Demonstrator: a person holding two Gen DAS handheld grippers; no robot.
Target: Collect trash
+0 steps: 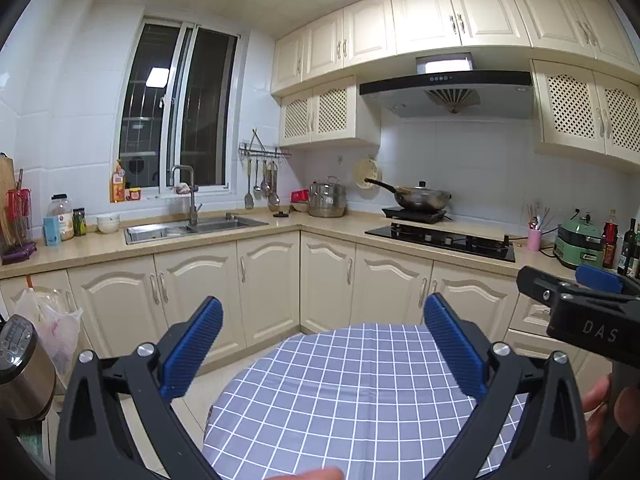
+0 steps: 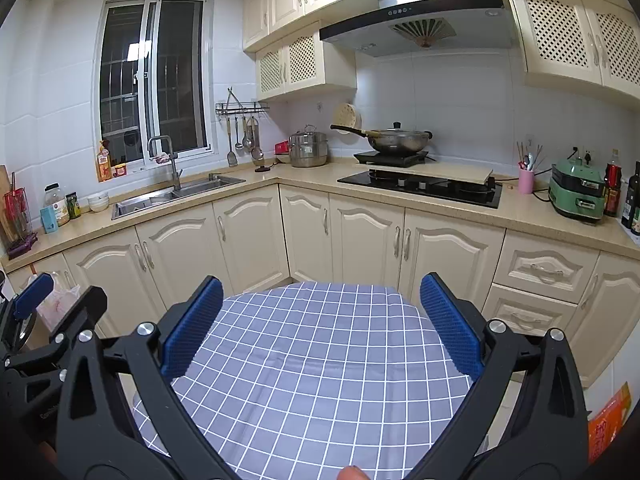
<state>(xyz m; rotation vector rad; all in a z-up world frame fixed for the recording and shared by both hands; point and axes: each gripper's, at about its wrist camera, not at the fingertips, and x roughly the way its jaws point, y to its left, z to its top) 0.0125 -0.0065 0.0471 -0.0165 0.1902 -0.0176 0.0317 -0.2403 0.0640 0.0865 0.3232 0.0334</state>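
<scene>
My left gripper (image 1: 323, 316) is open and empty, held above a round table with a blue checked cloth (image 1: 340, 400). My right gripper (image 2: 321, 298) is open and empty above the same table (image 2: 312, 380). The right gripper also shows at the right edge of the left wrist view (image 1: 576, 284), and the left gripper at the left edge of the right wrist view (image 2: 36, 296). No trash shows on the cloth. A plastic bag (image 1: 52, 320) hangs at the lower cabinets on the left; it also shows in the right wrist view (image 2: 60, 300).
Cream cabinets and an L-shaped counter run behind the table, with a sink (image 2: 176, 196), a hob (image 2: 420, 188), a wok (image 2: 396, 140), a steel pot (image 2: 308, 150) and a green cooker (image 2: 578, 190). A steel appliance (image 1: 20, 368) stands at left. An orange package (image 2: 608, 424) lies low right.
</scene>
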